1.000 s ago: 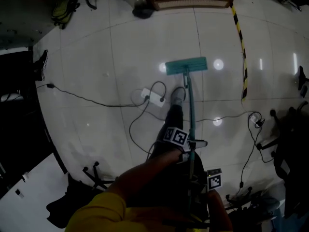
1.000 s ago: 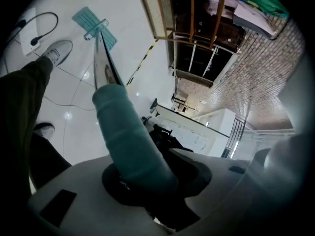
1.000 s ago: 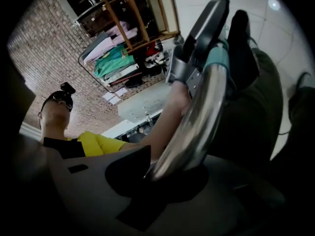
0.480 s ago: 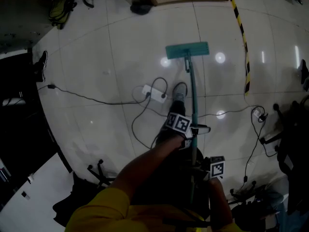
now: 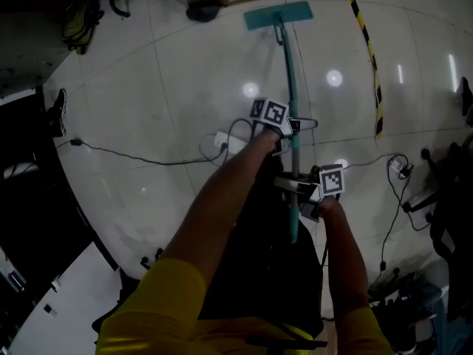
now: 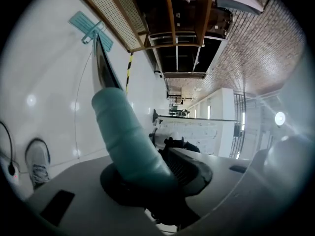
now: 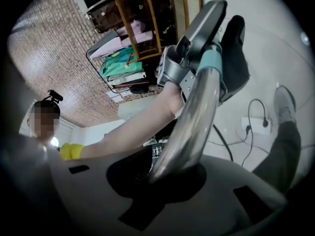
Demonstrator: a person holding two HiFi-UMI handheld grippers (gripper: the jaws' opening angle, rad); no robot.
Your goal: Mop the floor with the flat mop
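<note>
Seen from above, a person holds a flat mop [image 5: 290, 80] out ahead on a white tiled floor [image 5: 148, 87]. Its teal head [image 5: 278, 15] lies flat far forward, near a dark bin [image 5: 201, 10] whose contents cannot be made out. The left gripper [image 5: 294, 126] is clamped on the teal grip of the handle [image 5: 293, 157]. The right gripper [image 5: 295, 188], just behind it, is clamped on bare metal shaft. A power strip [image 5: 225, 143] lies beside the handle. A wooden shelf [image 7: 147, 9] holds pale folded cloth [image 7: 140, 35].
</note>
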